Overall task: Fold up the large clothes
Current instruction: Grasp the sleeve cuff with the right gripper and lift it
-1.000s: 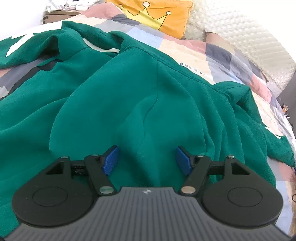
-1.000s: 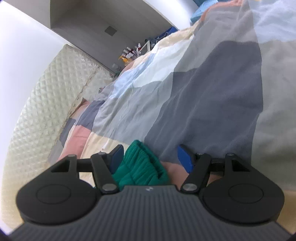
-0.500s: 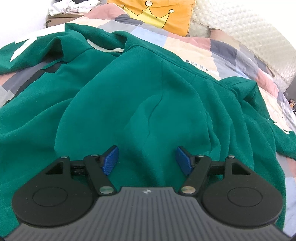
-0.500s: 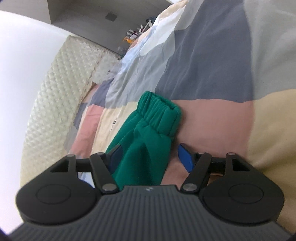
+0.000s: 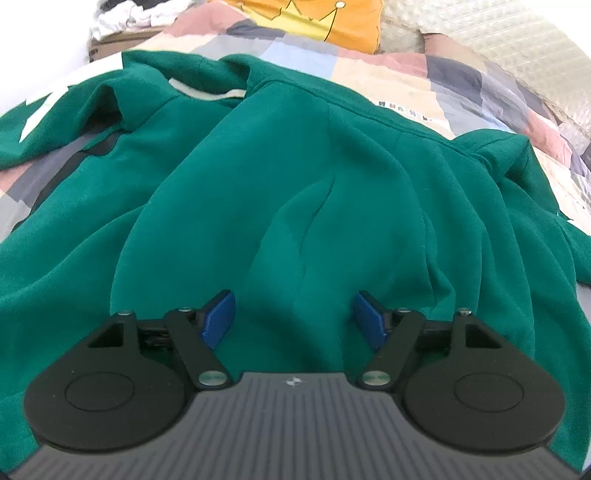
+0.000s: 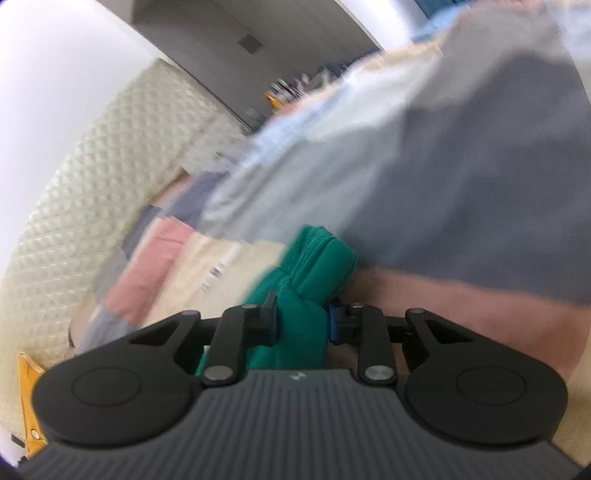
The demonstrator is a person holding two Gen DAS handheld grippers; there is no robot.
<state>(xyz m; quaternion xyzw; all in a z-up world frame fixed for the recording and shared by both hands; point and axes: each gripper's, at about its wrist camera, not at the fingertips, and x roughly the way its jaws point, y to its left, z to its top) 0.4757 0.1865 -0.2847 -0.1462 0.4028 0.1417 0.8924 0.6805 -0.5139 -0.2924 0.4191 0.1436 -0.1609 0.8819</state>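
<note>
Your right gripper (image 6: 301, 319) is pinching the ribbed cuff (image 6: 325, 254) of the green sweatshirt (image 5: 295, 192), with the sleeve bunched between both pads just above the patchwork bedspread (image 6: 461, 177). Your left gripper (image 5: 293, 319) has its jaws spread wide over the sweatshirt's body, which lies rumpled across the bed near the orange pillow (image 5: 332, 18).

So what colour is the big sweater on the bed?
The sweater is dark green, with a white strip inside its collar. The left wrist view shows it best.
</note>
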